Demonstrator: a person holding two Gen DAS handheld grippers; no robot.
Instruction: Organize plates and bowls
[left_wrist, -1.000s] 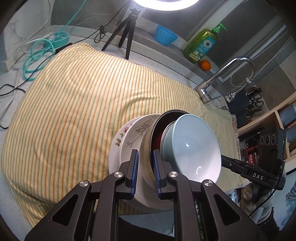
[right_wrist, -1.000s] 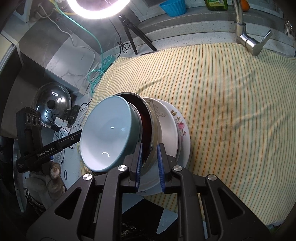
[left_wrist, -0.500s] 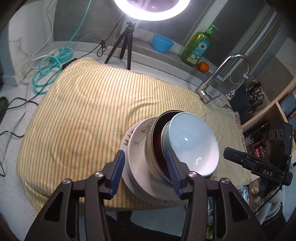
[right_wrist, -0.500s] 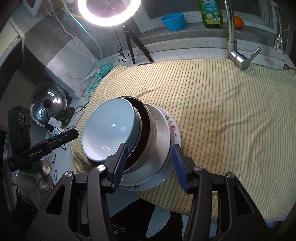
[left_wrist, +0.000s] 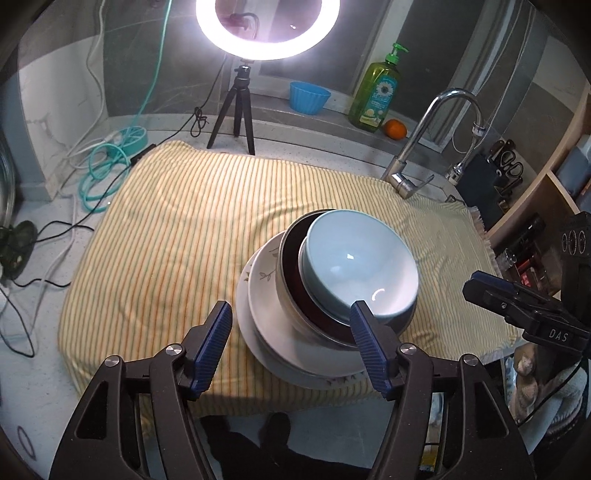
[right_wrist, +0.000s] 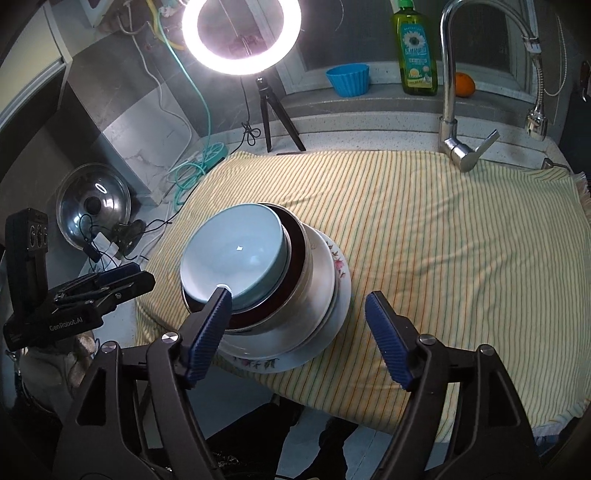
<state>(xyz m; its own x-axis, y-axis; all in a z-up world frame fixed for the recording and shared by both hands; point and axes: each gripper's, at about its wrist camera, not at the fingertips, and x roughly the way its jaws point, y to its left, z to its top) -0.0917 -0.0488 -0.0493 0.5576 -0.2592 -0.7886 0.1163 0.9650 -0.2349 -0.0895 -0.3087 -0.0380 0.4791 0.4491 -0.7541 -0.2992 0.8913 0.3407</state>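
Behind stacked bowls (left_wrist: 358, 273): faucet (left_wrist: 424, 147), soap bottle (left_wrist: 375, 96).

Home kitchen, faucet (left_wrist: 436, 136), dish soap (left_wrist: 376, 99), counter (right_wrist: 369, 136)

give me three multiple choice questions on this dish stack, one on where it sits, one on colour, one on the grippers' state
1. Where is the stack?
A. near the cloth's front edge
B. in the sink
C. on the ledge by the soap

2. What colour is the top bowl?
A. red
B. pale blue
C. yellow

3. How do the grippers stand?
A. both clamped on the stack
B. left clamped, right open
C. both open, clear of the stack

Answers:
1 A: the stack rests on the striped cloth near its front edge.
2 B: the top bowl is pale blue inside.
3 C: the left gripper and right gripper both gape wide, holding nothing.
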